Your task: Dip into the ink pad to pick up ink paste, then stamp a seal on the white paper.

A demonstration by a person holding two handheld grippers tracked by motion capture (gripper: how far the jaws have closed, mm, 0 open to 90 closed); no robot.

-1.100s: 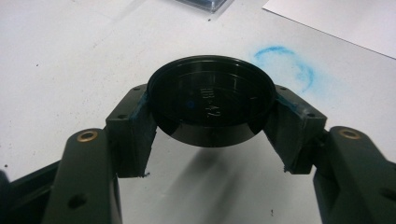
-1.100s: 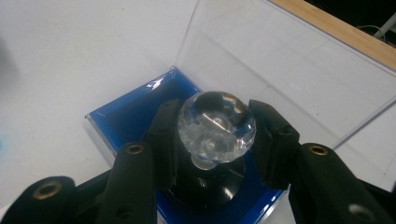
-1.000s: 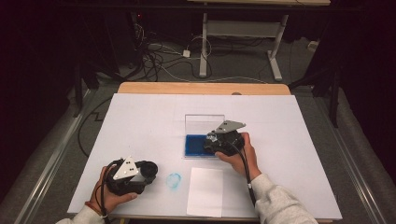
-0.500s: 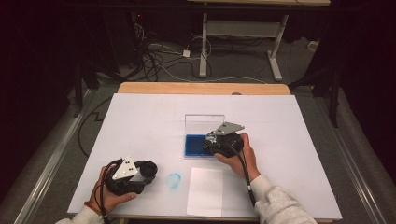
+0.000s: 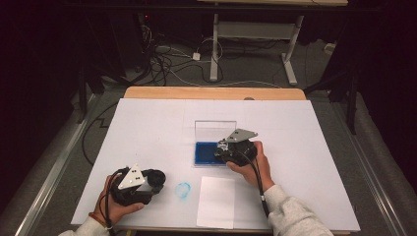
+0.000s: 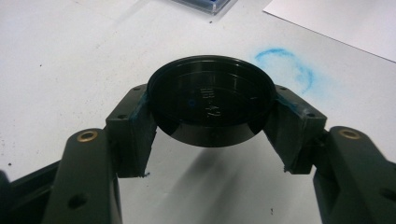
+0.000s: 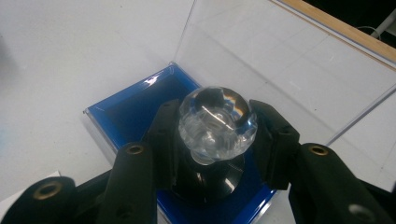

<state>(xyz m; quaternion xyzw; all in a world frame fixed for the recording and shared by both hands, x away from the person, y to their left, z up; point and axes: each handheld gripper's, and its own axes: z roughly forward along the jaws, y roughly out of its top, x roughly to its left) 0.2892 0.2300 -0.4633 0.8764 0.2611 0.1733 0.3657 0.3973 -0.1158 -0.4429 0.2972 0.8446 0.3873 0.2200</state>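
Clear faceted stamp handle (image 7: 217,122) is pinched in your right hand-held gripper (image 7: 217,135), its black base down on the blue ink pad (image 7: 135,114) just beyond the jaws, while your left hand-held gripper (image 6: 210,114) clamps the round black cap (image 6: 210,100); inking looks underway, stamping the white paper sheet (image 5: 216,201) remains.

From the high view you can't really see what the right hand-held gripper (image 5: 227,150) has between its jaws, the body and grey plate cover it. The blue tray (image 5: 204,153) is partly hidden under it too. In the left gripper view the raised lettering on the black lid (image 6: 210,99) is too faint to read, and the white sheet (image 6: 345,21) is cut off by the edge.
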